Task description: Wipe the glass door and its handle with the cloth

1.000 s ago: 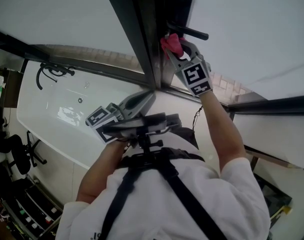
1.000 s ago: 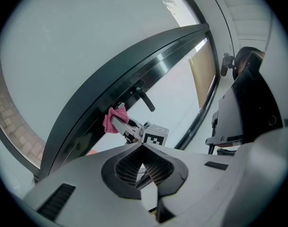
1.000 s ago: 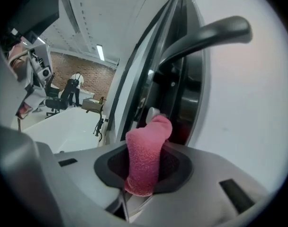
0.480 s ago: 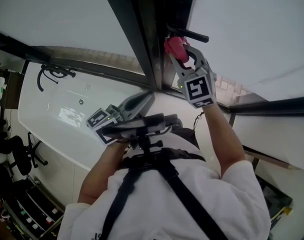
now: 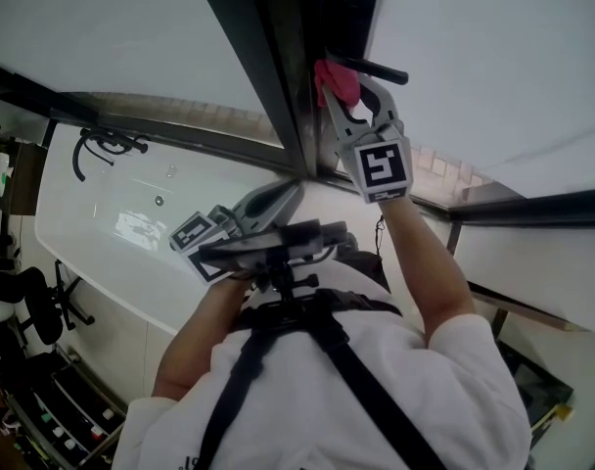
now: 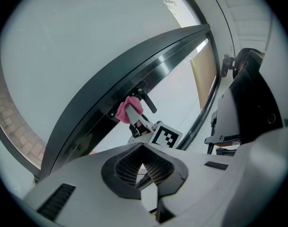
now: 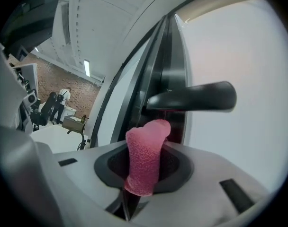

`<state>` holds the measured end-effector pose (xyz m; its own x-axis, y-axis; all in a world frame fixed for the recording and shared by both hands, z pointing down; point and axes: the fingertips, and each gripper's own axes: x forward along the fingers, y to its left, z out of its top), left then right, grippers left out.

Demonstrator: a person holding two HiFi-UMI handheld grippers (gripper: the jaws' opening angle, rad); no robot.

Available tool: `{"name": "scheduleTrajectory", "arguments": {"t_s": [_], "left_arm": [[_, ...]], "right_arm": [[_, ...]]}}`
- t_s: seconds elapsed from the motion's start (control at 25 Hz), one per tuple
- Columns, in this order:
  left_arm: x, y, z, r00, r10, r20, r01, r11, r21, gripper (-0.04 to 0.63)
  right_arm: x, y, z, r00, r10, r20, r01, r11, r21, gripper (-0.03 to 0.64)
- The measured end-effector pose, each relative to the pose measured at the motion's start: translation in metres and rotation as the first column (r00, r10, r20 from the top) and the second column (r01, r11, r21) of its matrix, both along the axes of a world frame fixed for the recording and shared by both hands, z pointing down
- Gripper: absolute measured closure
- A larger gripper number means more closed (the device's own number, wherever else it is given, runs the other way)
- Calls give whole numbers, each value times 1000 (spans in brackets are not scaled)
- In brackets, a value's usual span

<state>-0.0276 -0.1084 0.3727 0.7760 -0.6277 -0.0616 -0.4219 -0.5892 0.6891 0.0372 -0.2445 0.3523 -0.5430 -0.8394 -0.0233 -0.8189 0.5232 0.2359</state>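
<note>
The right gripper point(image 5: 348, 90) is clamped on a rolled pink cloth point(image 7: 146, 155). The cloth's blunt tip sits just under the black lever handle point(image 7: 196, 97) on the door's dark frame point(image 7: 158, 70). The cloth looks soft, nubbly and light, and should squash around the smooth, rigid handle, so the low grip suits it. Pale glass point(image 7: 238, 56) lies beside. The left gripper point(image 6: 143, 171) is closed and empty, well apart from the handle.

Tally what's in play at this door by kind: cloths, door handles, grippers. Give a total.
Pink cloth: 1
Black door handle: 1
Grippers: 2, the left gripper shut and empty, the right gripper shut on the cloth
Total: 4
</note>
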Motion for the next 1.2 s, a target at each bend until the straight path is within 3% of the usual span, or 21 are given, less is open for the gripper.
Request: {"name": "scheduleTrajectory", "arguments": {"t_s": [0.32,0.6,0.8,1.04,1.2], "left_arm": [[-1,1,-1,1000,0,-7,0,1000,8,603],[4,2,-4,1000,20,-13,-20,1000,15,603],[2,3,-1,1000,17,-10,-17,1000,9,603],[1,1,0,1000,13,-14,-13,1000,6,603],[1,2,1,1000,16,-20,-16,1000,3,603]], "right_arm": [[6,1,9,999,-6,53,9,999,-43,518],[2,7,83,998,-60,-36,48,959,-278,520],[-18,22,71,994,-112,-7,107,959,-261,520],[-36,14,15,968,-123,218,175,955,-238,520],[-31,-3,16,884,-55,464,241,904,-352,520]]}}
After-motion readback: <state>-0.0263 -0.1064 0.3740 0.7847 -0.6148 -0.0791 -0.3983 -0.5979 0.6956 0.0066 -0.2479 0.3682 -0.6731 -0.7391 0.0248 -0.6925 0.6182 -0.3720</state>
